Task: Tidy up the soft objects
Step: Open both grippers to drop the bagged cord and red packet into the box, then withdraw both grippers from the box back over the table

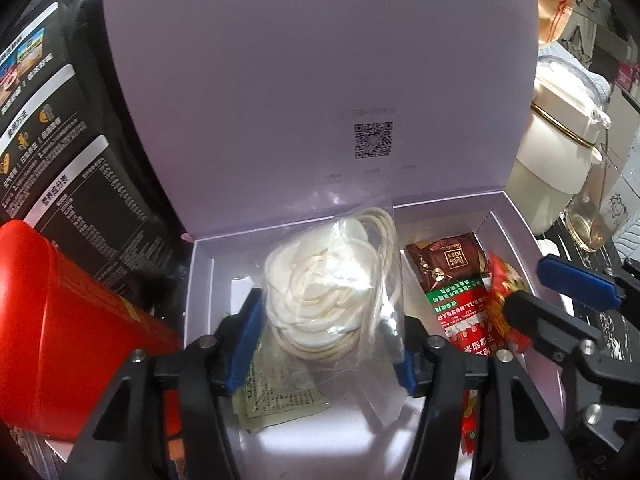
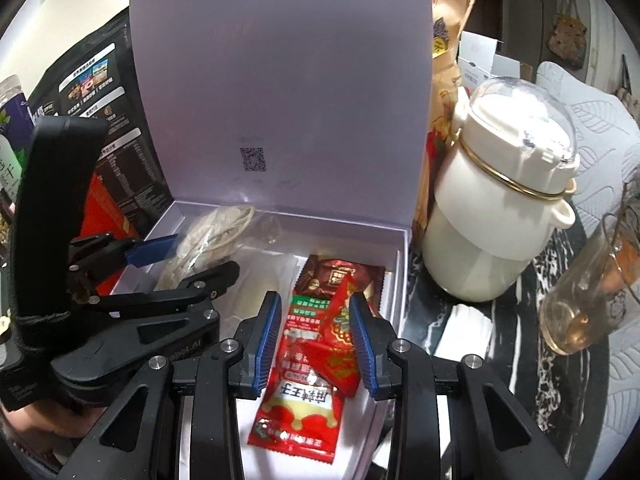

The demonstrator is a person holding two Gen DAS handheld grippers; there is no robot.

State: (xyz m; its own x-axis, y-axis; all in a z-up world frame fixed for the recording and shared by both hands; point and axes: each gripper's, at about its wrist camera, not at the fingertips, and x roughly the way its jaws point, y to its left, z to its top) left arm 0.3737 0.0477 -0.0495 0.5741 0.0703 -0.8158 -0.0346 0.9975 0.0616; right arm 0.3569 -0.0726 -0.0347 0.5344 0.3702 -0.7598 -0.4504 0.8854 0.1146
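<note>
An open lilac box (image 1: 202, 276) (image 2: 404, 248) has its lid standing upright behind it. My left gripper (image 1: 326, 340) is open around a clear bag of white cotton pads (image 1: 328, 284), which rests in the box's left half; the bag also shows in the right wrist view (image 2: 208, 232). My right gripper (image 2: 316, 344) is open over red snack packets (image 2: 304, 396) lying in the box's right half, with a small red packet (image 2: 340, 344) between its fingers. A brown chocolate packet (image 1: 448, 260) (image 2: 340, 276) lies behind them.
A red container (image 1: 60, 320) and a black printed bag (image 1: 60, 140) stand left of the box. A white lidded jar (image 2: 504, 208) and a glass cup (image 2: 592, 292) stand to the right. A small paper sachet (image 1: 280, 396) lies under the cotton pad bag.
</note>
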